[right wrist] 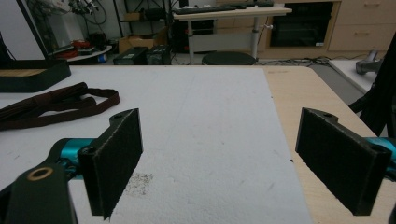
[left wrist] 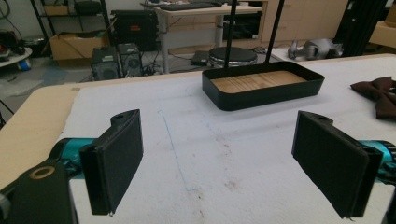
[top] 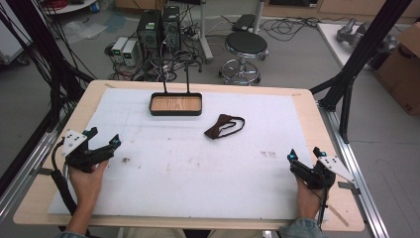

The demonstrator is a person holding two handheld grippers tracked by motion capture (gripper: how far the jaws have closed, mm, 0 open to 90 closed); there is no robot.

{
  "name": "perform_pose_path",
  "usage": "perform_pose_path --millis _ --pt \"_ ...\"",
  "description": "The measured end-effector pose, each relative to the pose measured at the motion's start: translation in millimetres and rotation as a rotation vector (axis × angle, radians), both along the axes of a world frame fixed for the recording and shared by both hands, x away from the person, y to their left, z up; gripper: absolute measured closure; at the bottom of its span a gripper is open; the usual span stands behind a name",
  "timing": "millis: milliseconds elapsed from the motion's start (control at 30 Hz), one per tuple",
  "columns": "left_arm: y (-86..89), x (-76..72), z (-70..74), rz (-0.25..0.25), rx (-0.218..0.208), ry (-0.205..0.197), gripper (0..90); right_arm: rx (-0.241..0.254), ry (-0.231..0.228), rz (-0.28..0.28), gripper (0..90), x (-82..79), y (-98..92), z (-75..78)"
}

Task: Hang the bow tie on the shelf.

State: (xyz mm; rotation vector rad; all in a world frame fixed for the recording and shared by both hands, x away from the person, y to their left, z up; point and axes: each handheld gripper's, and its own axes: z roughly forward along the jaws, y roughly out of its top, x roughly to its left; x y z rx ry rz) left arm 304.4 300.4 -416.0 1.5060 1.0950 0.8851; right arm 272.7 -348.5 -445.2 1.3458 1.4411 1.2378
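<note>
Two wide-jawed grippers, left gripper (top: 104, 139) and right gripper (top: 303, 154), flanking bow tie (top: 224, 126)

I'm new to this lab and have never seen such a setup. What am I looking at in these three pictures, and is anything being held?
There is no robot: a person holds two hand-held tools. The high view looks down on the white-covered wooden table, with the left gripper and right gripper near the bottom corners. The other two pictures come from cameras riding on each gripper, looking along its black padded jaws. On the table lie a black rectangular tray with a wooden floor and a dark brown bow tie with its strap. Both grippers are open and hold nothing.
</note>
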Motion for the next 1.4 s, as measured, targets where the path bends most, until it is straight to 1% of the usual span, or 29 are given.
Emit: perform_pose_path --millis 67,133,233,300,367,433,633,700,733,767,833,867,900,933,1000,1067,1133,1200,1233,1267,1400 --pt "-1.5 0.2 -0.5 0.001 0.006 -0.003 16.8 0.001 0.002 0.0 13.7 -0.2 0.1 0.1" --pt "-2.6 1.0 -1.2 -0.006 0.009 0.004 16.8 -0.002 -0.003 0.0 13.7 -0.2 -0.1 0.2" --pt "-3.8 1.1 -1.7 -0.011 0.01 0.004 16.5 -0.003 -0.005 0.0 13.7 -0.1 -0.4 0.1" --pt "-4.2 0.7 -1.6 -0.015 0.008 -0.002 16.5 0.002 -0.005 -0.002 13.7 0.0 -0.2 0.2" --pt "-4.1 -0.1 -1.5 -0.014 0.005 -0.006 16.5 -0.004 -0.005 -0.001 13.7 -0.2 -0.4 0.2" --pt "-4.6 -0.8 -1.7 -0.004 -0.004 -0.012 16.0 -0.003 -0.006 -0.001 13.7 -0.2 -0.2 0.2" --pt "-6.9 -2.0 -1.2 -0.014 0.002 -0.015 16.1 0.01 0.006 0.009 13.2 1.3 -0.3 -0.9" --pt "-7.7 -1.8 -1.2 -0.012 0.0 -0.017 16.1 0.006 -0.009 0.002 11.8 1.0 1.1 0.0" --pt "-7.8 -1.8 -1.2 -0.012 -0.001 -0.017 16.1 0.009 -0.021 0.012 11.3 1.7 2.1 0.2" --pt "-7.8 -1.8 -1.1 -0.011 -0.002 -0.016 16.1 0.017 -0.02 0.025 11.1 2.9 3.7 0.4" --pt "-7.8 -1.7 -1.0 -0.009 -0.005 -0.019 16.1 0.02 0.001 0.052 11.2 6.9 8.5 1.9" --pt "-8.1 -1.6 -1.0 -0.006 -0.008 -0.022 16.1 0.003 0.0 0.056 11.2 9.3 16.7 7.9" --pt "-8.0 -1.6 -1.0 -0.003 -0.009 -0.024 16.1 -0.003 -0.01 0.062 11.2 9.5 20.3 10.8" --pt "-7.6 -1.5 -1.0 -0.003 -0.009 -0.025 16.1 -0.003 -0.01 0.062 11.2 9.5 20.3 10.8" --pt "-7.3 -1.1 -1.2 -0.001 -0.016 -0.026 16.1 -0.029 -0.042 0.083 11.2 11.2 32.1 21.0" --pt "-7.4 -1.2 -1.0 0.0 -0.02 -0.028 16.1 -0.026 -0.051 0.097 11.2 13.8 40.7 27.1" --pt "-7.5 -1.5 -0.7 -0.002 -0.015 -0.032 16.2 -0.037 -0.046 0.107 11.3 19.0 49.2 33.0" --pt "-7.9 -1.6 -0.5 -0.001 -0.016 -0.034 16.2 -0.043 -0.047 0.126 11.5 26.8 58.6 39.2" --pt "-7.9 -1.5 -0.5 -0.002 -0.017 -0.035 16.1 -0.055 -0.044 0.134 11.8 31.9 64.9 43.1" --pt "-7.9 -1.3 -0.6 -0.004 -0.018 -0.034 16.1 -0.058 -0.043 0.14 13.2 35.7 70.1 45.9" --pt "-8.8 -0.5 -1.1 -0.008 -0.018 -0.034 16.1 -0.058 -0.034 0.179 15.1 52.9 89.2 54.7"
